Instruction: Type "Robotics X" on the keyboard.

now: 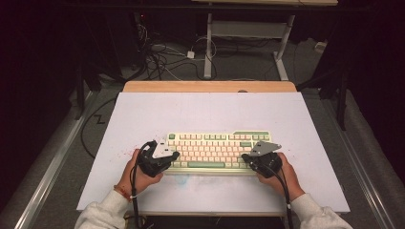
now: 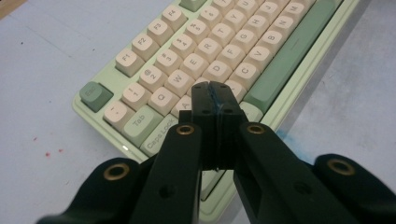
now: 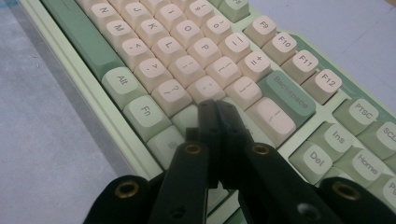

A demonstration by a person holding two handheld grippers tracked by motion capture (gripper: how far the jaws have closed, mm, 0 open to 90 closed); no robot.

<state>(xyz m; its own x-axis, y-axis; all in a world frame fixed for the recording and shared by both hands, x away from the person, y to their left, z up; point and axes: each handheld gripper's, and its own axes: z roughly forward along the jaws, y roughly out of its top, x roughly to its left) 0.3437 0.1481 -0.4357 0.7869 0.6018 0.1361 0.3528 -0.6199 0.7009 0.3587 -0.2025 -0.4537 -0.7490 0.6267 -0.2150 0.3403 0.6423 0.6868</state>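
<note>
White counter [image 1: 143,114], wooden far edge. Green-and-cream keyboard [image 1: 217,139] near front edge, centred. Left claw [image 2: 215,98] pressed together, empty, above A key. Right claw [image 3: 218,112] together, empty, over right-hand keys.

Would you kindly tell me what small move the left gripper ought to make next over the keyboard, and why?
Probably a short dip straight down to press a key. The left gripper has its jaws shut with nothing between them, its tip poised over the keyboard's left letter keys, around A and S. The right gripper is likewise shut above the right-hand keys.
</note>
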